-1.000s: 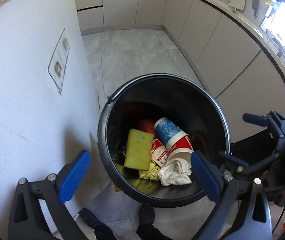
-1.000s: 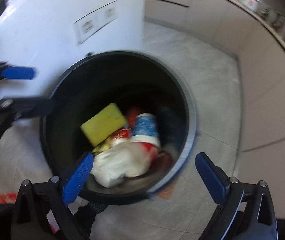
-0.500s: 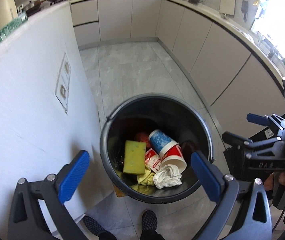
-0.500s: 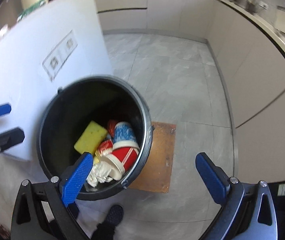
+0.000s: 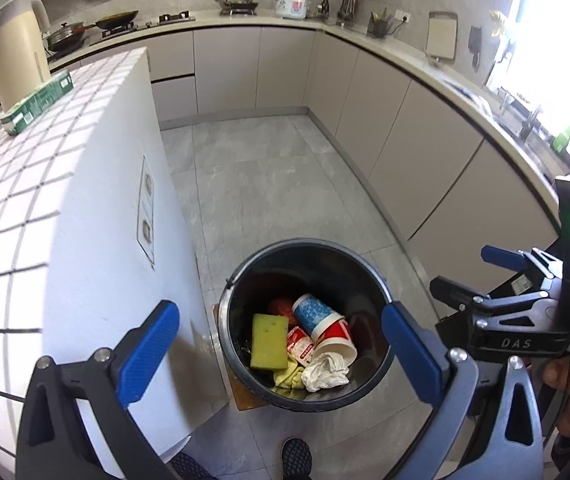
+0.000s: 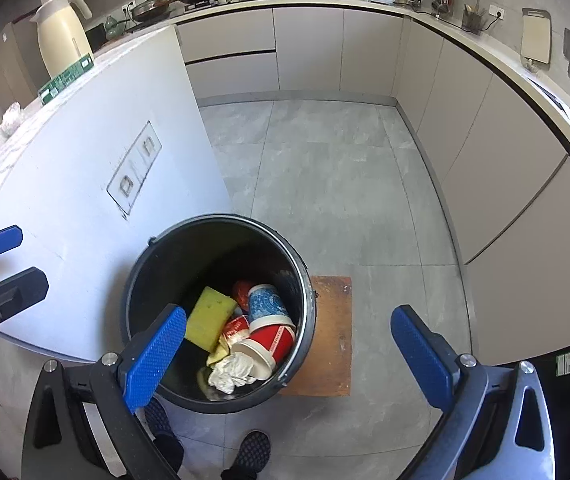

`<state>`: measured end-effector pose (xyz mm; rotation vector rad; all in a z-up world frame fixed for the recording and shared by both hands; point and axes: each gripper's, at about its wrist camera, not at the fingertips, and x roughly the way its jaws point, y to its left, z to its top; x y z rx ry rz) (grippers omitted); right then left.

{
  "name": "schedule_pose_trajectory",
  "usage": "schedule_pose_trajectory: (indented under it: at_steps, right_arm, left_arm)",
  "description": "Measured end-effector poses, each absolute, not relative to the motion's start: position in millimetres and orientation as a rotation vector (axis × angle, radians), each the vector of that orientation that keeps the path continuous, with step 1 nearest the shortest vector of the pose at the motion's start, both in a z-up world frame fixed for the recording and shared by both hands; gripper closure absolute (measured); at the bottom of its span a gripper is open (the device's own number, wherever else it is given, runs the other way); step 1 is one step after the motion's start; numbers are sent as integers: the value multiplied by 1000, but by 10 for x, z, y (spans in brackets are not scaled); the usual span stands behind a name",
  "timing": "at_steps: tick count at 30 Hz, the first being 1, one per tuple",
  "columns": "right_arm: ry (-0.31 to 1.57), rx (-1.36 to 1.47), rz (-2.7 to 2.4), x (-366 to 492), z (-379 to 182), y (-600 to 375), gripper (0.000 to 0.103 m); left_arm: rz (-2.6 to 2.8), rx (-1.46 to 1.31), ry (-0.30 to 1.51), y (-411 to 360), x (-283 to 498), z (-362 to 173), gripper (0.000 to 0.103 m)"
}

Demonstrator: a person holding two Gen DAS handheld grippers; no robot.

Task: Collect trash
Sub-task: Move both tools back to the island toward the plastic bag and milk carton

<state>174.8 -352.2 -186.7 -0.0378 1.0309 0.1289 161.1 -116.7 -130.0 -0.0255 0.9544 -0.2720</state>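
Observation:
A black round bin [image 5: 245, 276] [image 6: 141, 264] stands on the floor beside a white island. Inside lie a yellow sponge [image 5: 269, 340] [image 6: 208, 318], a blue and white paper cup [image 5: 312, 311] [image 6: 267, 303], a red and white cup [image 5: 335, 342] [image 6: 269, 346], a small red packet [image 5: 300, 350] and a crumpled white tissue [image 5: 325, 372] [image 6: 231, 372]. My left gripper [image 5: 281, 354] hangs high above the bin, open and empty. My right gripper [image 6: 289, 354] is also open and empty above the bin's right side, and shows at the right of the left wrist view [image 5: 473, 276].
The white island [image 5: 85, 240] with a tiled top stands left of the bin, carrying a cream jug [image 5: 17, 56] and a green box [image 5: 39, 102]. A brown mat [image 6: 333, 332] lies under the bin. Beige cabinets [image 6: 505, 184] line the back and right. The person's shoes [image 6: 251, 454] are below.
Both grippers have risen well away from the bin, which now looks smaller and lower. The island top and counters have come into view. Both stay open.

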Motion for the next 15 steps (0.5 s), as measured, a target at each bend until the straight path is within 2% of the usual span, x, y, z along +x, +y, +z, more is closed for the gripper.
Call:
schedule_pose_trajectory:
  at_steps: [15]
  right_arm:
    - [943, -40, 152, 1906, -1216, -2595, 0]
  left_arm:
    - [-186, -64, 839, -181, 1604, -846, 1]
